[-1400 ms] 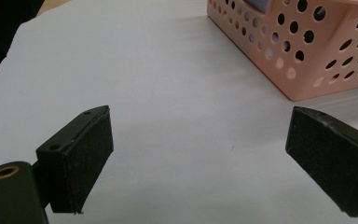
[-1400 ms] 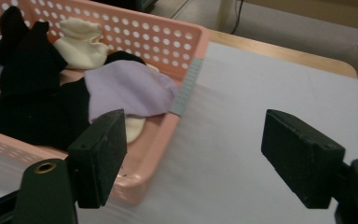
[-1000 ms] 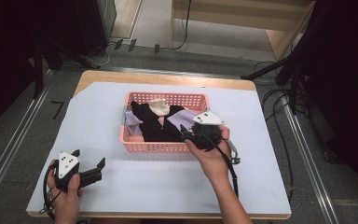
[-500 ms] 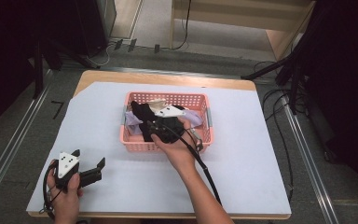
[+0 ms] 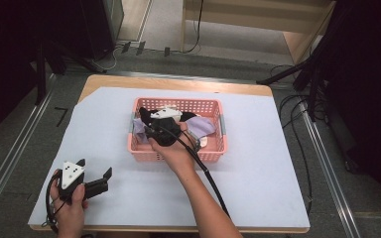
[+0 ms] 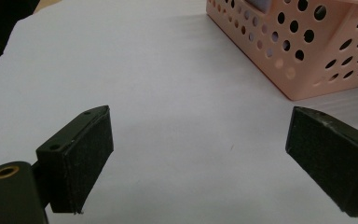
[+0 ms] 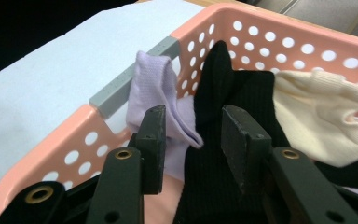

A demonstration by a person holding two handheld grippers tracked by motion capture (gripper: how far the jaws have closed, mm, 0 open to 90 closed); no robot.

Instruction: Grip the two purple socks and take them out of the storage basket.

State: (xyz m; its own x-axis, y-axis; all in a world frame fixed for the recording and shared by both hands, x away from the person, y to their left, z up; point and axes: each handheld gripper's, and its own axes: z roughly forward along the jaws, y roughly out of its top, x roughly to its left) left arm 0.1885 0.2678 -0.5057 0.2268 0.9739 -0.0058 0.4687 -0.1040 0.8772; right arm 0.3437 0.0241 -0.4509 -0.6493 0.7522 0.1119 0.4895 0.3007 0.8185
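While the left gripper [image 5: 95, 178] rests wide open on the white sheet [image 5: 258, 168] near the pink basket [image 7: 51, 154], the right gripper [image 7: 193, 135] sits inside it, jaws part-closed astride lavender sock [image 7: 156, 88] and black sock [image 7: 233, 93]; closing may pinch both.

A white sheet [image 5: 258, 163] covers the wooden table [image 5: 178, 83]; black cables [image 5: 297, 106] trail on the floor.

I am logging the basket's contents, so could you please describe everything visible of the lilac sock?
The lilac sock is a soft ribbed knit, crumpled and folded, lying at the pink basket end by its grey handle. One fold stands against the wall; another reaches between the right gripper jaws, which are apart. A black sock lies against it.
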